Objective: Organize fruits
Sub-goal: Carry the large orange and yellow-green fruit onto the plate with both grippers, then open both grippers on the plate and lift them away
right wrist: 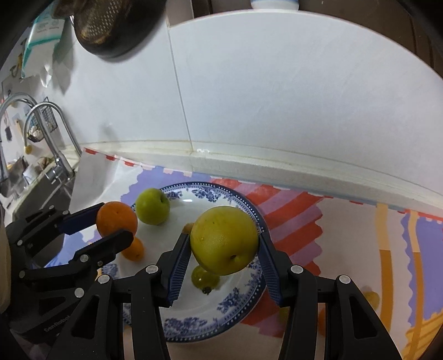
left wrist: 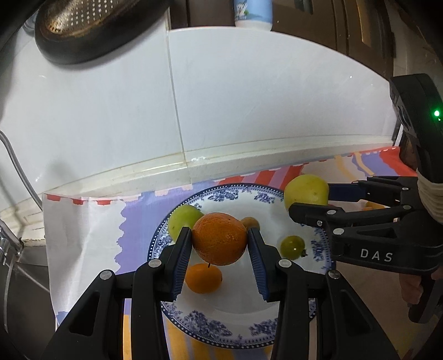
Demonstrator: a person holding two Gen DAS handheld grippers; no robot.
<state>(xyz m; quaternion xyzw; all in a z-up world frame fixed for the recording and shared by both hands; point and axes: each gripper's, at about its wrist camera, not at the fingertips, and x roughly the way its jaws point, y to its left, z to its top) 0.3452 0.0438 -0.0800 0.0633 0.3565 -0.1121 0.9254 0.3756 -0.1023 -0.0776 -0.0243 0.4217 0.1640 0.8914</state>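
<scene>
My left gripper (left wrist: 219, 240) is shut on a large orange (left wrist: 219, 238) and holds it above the blue-and-white plate (left wrist: 238, 318); it shows in the right wrist view (right wrist: 113, 221) too. My right gripper (right wrist: 224, 241) is shut on a yellow-green pear (right wrist: 224, 240) above the plate's right side (right wrist: 241, 301); the pear also shows in the left wrist view (left wrist: 306, 192). On the plate lie a green apple (left wrist: 184, 220), a small mandarin (left wrist: 203, 278), a small green fruit (left wrist: 292, 247) and a small brownish fruit (left wrist: 250, 221), partly hidden.
The plate rests on a striped cloth (right wrist: 346, 249) against a white tiled wall (left wrist: 249, 97). A sink with taps (right wrist: 49, 144) lies to the left. A dark colander (left wrist: 94, 25) hangs above. Small fruits (right wrist: 371, 299) lie on the cloth at right.
</scene>
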